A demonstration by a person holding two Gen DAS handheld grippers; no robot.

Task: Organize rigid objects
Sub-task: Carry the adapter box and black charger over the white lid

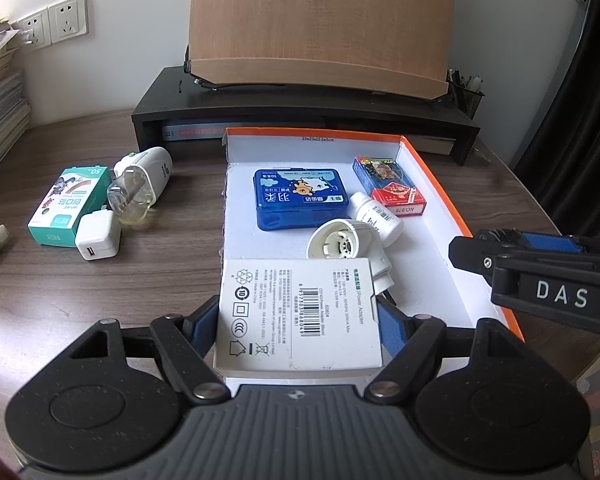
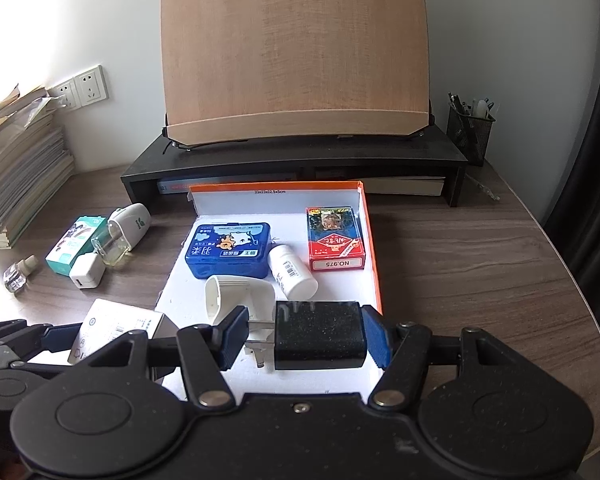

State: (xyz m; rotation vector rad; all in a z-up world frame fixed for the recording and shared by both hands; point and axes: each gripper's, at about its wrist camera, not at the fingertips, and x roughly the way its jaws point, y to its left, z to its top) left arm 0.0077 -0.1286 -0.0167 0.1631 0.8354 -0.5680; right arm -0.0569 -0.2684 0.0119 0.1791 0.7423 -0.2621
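Tabletop (image 2: 460, 260) carries an orange-rimmed tray (image 2: 370, 240), already holding a blue case (image 2: 230, 256), card pack (image 2: 334, 240), white bottle (image 2: 292, 272) and white plug (image 2: 236, 296). Left tongs (image 1: 298, 312) pinch a white carton (image 1: 298, 312), barcode up, long axis running away from the camera, over the tray's near left edge. Right tongs (image 2: 306, 338) hold a black adapter (image 2: 320, 334) between the pads, prongs pointing away, above the tray's near right corner. Both look ready to set down; the right sits further inside. More items wait left of the tray.

Matt wood-grain desk (image 2: 460, 264), glossy blue plastic case (image 2: 230, 254), cardboard tray (image 2: 370, 240).
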